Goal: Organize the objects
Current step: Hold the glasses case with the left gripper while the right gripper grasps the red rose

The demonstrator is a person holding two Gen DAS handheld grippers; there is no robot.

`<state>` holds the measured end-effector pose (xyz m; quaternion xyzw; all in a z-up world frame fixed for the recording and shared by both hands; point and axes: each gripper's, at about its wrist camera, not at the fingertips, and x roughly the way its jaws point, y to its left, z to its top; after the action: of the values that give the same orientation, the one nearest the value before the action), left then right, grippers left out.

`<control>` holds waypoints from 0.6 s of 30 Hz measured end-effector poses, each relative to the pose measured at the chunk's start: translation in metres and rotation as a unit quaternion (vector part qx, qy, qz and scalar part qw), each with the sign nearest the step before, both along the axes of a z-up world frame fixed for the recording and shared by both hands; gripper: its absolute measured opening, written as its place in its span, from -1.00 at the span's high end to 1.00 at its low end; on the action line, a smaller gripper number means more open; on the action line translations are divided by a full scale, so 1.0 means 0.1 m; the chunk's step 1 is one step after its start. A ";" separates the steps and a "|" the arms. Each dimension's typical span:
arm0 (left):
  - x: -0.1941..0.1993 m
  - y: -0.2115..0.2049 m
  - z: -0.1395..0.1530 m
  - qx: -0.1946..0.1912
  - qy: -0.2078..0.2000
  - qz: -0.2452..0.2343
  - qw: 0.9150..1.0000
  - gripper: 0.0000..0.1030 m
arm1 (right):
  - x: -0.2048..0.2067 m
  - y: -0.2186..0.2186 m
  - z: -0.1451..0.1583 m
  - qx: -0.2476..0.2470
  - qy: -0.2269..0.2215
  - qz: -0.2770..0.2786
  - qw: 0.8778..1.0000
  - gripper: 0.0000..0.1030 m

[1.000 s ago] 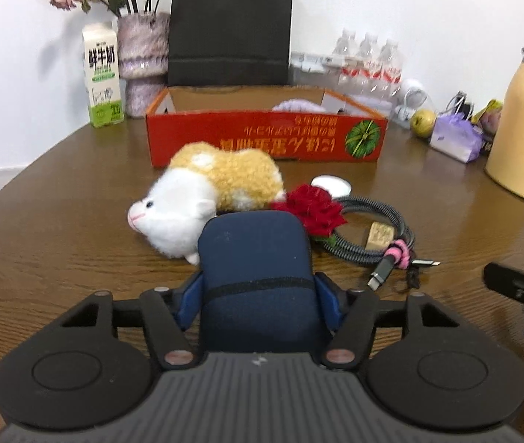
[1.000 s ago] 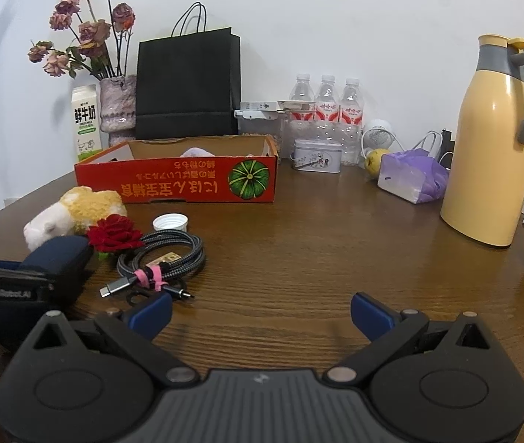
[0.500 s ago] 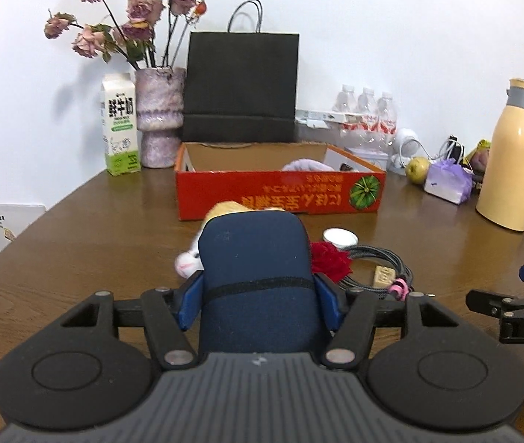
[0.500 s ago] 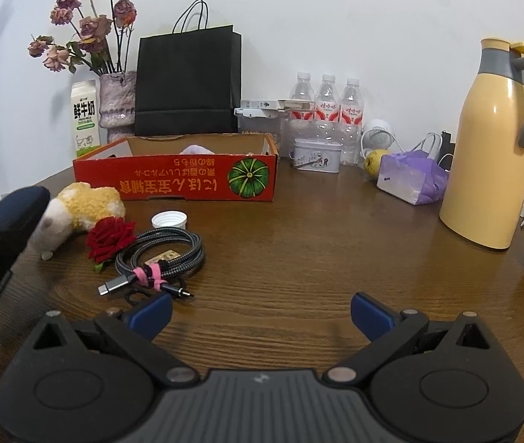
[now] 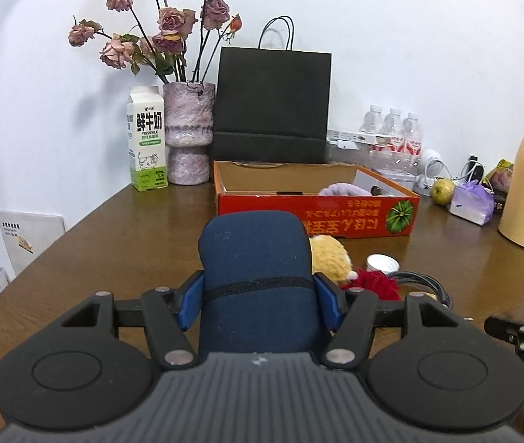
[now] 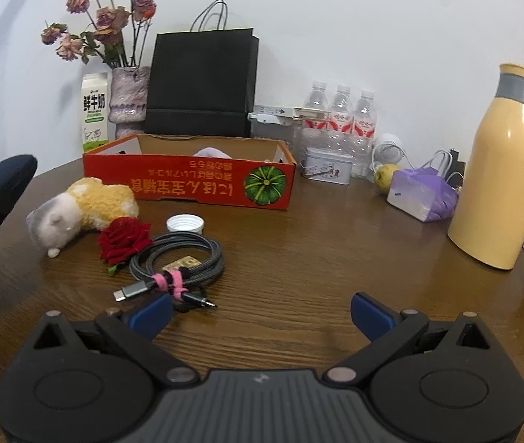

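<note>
The left gripper [image 5: 258,295], clamped on a navy pouch [image 5: 256,258], likely a glasses case, carries it short of the red cardboard box [image 5: 313,214], best lifted clear over the near wall, while the right gripper [image 6: 260,312] waits open-jawed before the box.

worktop [image 6: 317,258]: brown wood grain, rounded edge
centre back: red cardboard box [image 6: 188,184], open-topped
in front of box: plush toy [image 6: 84,206] on its side, red rose [image 6: 123,240], white bottle cap [image 6: 185,223], coiled cable [image 6: 180,258]
back left: milk carton [image 6: 95,112], vase [image 6: 129,101], black paper bag [image 6: 202,85]
right: yellow thermos jug [image 6: 502,170], purple tissue pack [image 6: 422,193]
</note>
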<state>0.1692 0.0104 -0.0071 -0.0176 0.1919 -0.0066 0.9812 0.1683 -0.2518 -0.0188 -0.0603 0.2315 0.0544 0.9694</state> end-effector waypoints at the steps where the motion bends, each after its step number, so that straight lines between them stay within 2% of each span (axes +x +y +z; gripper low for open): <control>1: 0.02 0.02 0.00 0.000 -0.001 0.000 1.000 -0.22 | 0.00 0.03 0.00 -0.002 -0.002 0.005 1.000 -1.00; 5: 0.08 0.11 0.00 -0.002 -0.004 0.006 1.000 -0.22 | 0.01 0.21 0.02 -0.007 -0.013 0.031 0.999 -1.00; 18: 0.16 0.30 -0.10 -0.036 0.001 -0.001 0.999 -0.22 | 0.41 0.92 0.05 -0.041 -0.002 0.105 0.994 -0.93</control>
<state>0.1848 0.0404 -0.0175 -0.0524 0.1922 -0.0142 0.9799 0.2091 -0.1602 -0.0135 -0.1242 0.2243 0.1467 0.9554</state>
